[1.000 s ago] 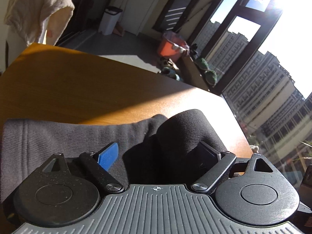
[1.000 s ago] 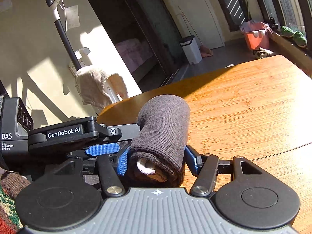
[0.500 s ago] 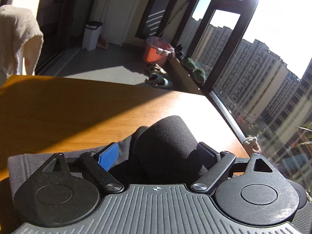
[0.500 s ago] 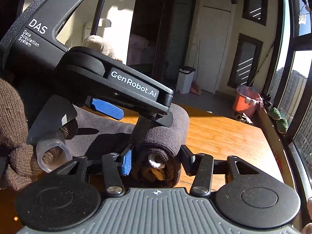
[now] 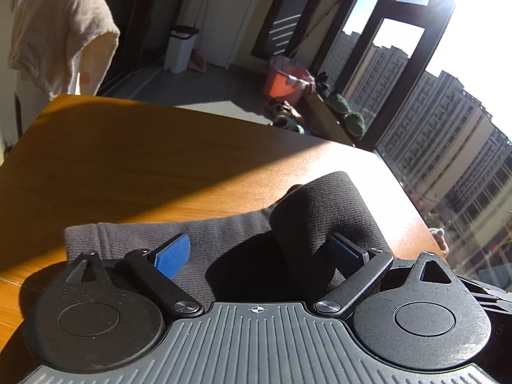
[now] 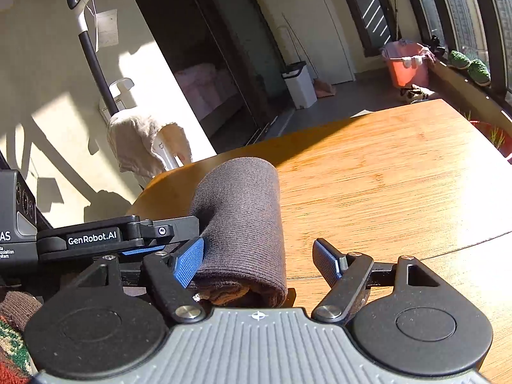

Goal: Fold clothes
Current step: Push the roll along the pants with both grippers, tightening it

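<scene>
A dark grey knit garment lies on the wooden table [image 5: 128, 160], one end wound into a thick roll [image 5: 323, 211]. My left gripper [image 5: 259, 243] is open and straddles it: the roll leans against the right blue pad [image 5: 344, 249], and the left pad [image 5: 172, 257] hovers over the flat part [image 5: 134, 236]. In the right wrist view the roll [image 6: 243, 220] lies between the fingers of my right gripper [image 6: 258, 246], which is open. It touches the left pad [image 6: 188, 262], with a gap to the right pad [image 6: 324, 262]. The left gripper's body [image 6: 92, 240] reaches in from the left.
A cream cloth [image 5: 60, 32] hangs over a stand beyond the table's far left corner. On the floor behind stand a white bin [image 5: 180, 48] and an orange bucket [image 5: 284, 80]. Tall windows run along the right. A knitted sleeve [image 6: 12, 320] shows at bottom left.
My right gripper was shut on the rolled end and has opened, leaving the roll on the table. Both views swung around. The left gripper stays open over the garment.
</scene>
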Action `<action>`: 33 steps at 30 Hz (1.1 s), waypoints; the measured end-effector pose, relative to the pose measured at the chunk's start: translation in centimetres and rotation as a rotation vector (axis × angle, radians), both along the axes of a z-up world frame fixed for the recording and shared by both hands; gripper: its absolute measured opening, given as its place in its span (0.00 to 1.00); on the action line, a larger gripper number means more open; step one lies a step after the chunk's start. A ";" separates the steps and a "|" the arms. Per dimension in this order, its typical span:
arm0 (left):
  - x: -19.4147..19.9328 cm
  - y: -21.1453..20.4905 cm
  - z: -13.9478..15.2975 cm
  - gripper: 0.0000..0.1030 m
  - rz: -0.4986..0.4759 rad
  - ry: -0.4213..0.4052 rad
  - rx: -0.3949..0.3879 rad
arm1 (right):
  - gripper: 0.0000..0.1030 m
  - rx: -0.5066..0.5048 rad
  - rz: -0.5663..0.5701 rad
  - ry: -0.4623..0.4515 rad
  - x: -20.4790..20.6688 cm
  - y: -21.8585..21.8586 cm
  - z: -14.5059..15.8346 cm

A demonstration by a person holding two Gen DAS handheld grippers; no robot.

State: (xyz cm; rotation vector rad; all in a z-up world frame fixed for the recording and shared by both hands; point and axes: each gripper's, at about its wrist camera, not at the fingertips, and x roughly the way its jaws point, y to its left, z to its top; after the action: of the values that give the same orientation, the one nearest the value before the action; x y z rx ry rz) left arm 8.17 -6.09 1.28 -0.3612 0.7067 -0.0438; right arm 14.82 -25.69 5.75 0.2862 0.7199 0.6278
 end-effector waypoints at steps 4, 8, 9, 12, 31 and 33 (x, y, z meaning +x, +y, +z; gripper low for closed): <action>-0.1 0.0 -0.1 0.95 0.003 0.002 0.003 | 0.72 0.024 0.042 0.013 -0.6 0.3 -0.8; 0.1 -0.2 -0.1 0.96 0.012 0.004 -0.003 | 0.53 0.035 0.048 0.002 -1.0 -0.2 -0.5; 0.2 0.0 0.2 0.96 0.016 0.005 -0.020 | 0.49 0.015 0.046 -0.015 -1.1 -0.2 -0.1; 0.2 0.0 1.5 0.91 0.021 -0.012 -0.056 | 0.48 -0.173 0.045 -0.166 -2.5 1.4 1.6; 0.8 -3.7 2.6 0.97 -0.040 -0.045 0.099 | 0.83 -0.189 0.020 -0.219 -2.6 1.3 2.7; 0.8 -3.2 2.4 0.97 -0.037 -0.038 0.094 | 0.83 -0.243 0.005 -0.191 -2.3 2.0 1.7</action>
State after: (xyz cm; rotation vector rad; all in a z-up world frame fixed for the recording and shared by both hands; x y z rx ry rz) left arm 8.98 -9.31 3.64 -0.2571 0.6752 -0.0521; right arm 12.55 -23.68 7.48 0.0000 0.6058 0.5575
